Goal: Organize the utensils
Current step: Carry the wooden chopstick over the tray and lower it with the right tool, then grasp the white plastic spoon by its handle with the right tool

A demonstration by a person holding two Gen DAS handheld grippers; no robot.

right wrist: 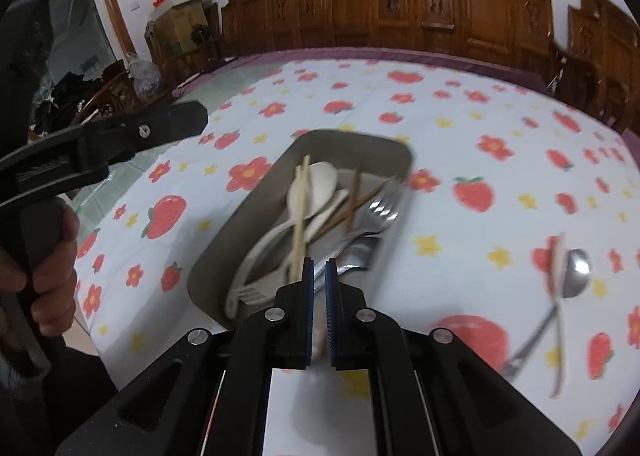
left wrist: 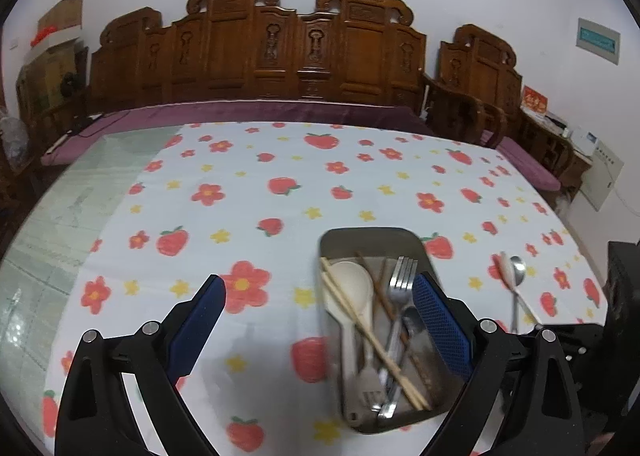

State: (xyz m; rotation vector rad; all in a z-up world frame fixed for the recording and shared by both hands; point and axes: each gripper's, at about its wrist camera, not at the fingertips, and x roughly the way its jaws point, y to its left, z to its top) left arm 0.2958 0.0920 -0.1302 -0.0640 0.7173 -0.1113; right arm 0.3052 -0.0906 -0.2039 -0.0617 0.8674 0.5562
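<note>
Carved wooden bench backs [left wrist: 280,48] line the far wall behind the desk [left wrist: 52,216], which carries a white cloth [left wrist: 360,184] printed with strawberries and flowers.

Tray [left wrist: 372,236]: grey, rectangular, sits on the cloth to the right of centre in your left view. It holds a cream spoon [left wrist: 350,284], pale chopsticks [left wrist: 360,320] lying across it, dark chopsticks [left wrist: 386,296], a steel fork [left wrist: 402,280] and further steel handles crossing below, too blurred to sort.

Loose items: a steel spoon [right wrist: 576,268] and a thin white utensil [right wrist: 558,296] lie crossed on the cloth, well apart from the tray, on its right in both views. The white one is too blurred to name.

Your left tool [left wrist: 320,288]: jaws stand wide, nothing between the blue pads [left wrist: 440,328]. The right finger overlaps the tray's right edge in the picture; you cannot tell whether it touches.

Your right tool [right wrist: 319,268]: jaws nearly together, a thin gap left. The tips sit over the tray's near end above the steel handles. Something pale shows in the gap lower down, but you cannot tell what it is or whether it is held.

Your left hand [right wrist: 48,256] grips the left tool's handle, at the left edge of the right view.
</note>
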